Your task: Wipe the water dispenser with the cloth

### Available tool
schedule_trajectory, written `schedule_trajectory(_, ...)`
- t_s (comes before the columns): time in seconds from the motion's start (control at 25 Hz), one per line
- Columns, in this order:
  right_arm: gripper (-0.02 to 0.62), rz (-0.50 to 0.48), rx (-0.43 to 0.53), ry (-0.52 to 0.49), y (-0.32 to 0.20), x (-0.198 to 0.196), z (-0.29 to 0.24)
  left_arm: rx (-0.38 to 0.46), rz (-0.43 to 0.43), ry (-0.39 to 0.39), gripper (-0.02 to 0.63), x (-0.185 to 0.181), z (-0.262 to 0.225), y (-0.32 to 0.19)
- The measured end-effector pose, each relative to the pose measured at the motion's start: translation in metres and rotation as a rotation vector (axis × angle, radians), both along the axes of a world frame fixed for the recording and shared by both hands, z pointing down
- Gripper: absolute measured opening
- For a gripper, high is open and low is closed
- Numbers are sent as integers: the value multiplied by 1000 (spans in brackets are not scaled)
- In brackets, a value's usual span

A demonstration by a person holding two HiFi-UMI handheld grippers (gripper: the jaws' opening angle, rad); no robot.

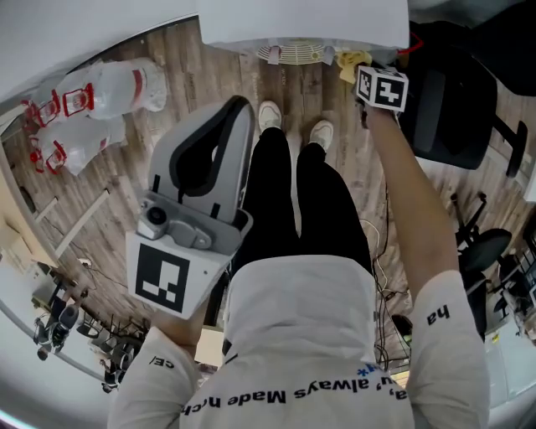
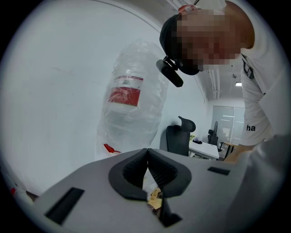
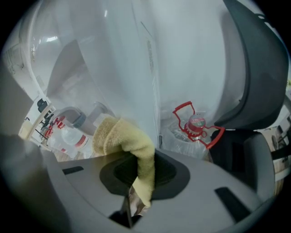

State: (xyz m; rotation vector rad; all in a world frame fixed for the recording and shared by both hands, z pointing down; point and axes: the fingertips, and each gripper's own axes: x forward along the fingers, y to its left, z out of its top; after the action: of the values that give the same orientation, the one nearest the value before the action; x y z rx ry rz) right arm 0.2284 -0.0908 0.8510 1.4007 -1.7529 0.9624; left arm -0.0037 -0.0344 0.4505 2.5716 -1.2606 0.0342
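Note:
The white water dispenser (image 1: pixel 301 21) stands at the top of the head view, just beyond the person's shoes. My right gripper (image 1: pixel 368 71) reaches out to its right front corner, shut on a yellow cloth (image 1: pixel 352 60). In the right gripper view the cloth (image 3: pixel 122 136) is bunched between the shut jaws of the right gripper (image 3: pixel 143 157) and lies against the dispenser's white side (image 3: pixel 136 59). My left gripper (image 1: pixel 237 107) is held back near the person's left hip, away from the dispenser. In its own view the left gripper (image 2: pixel 147 152) is shut with nothing in it.
Plastic-wrapped water bottles with red handles (image 1: pixel 100 92) lie on the wooden floor at the left. Another bottle (image 3: pixel 195 127) stands beside the dispenser. A black office chair (image 1: pixel 444 100) sits close on the right, and cables run along the floor beside the legs.

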Motion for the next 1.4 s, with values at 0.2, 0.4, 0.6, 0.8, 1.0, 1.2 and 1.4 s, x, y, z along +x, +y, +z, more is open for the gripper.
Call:
schedule_trajectory(0.2, 61, -10, -8, 4, 1, 5, 20, -19, 2, -2, 20, 7, 21, 4)
schedule_trajectory(0.4, 61, -11, -13, 4, -2, 5, 40, -39, 12, -10, 20, 9, 47, 5)
schedule_trajectory(0.6, 61, -12, -18, 4, -2, 4, 59, -50, 17, -14, 20, 10, 66, 6)
schedule_trajectory(0.8, 61, -10, -20, 9, -3, 7, 77, -51, 21, -19, 20, 10, 78, 6)
schedule_trajectory(1.0, 61, -12, -30, 17, -3, 7, 93, -63, 28, -23, 20, 11, 91, 8)
schedule_trajectory(1.2, 61, -22, -49, 32, -3, 9, 110, -66, 34, -26, 20, 12, 101, 6)
schedule_trajectory(1.4, 61, -37, -65, 49, -4, 10, 119, -66, 30, -34, 20, 12, 105, 5)
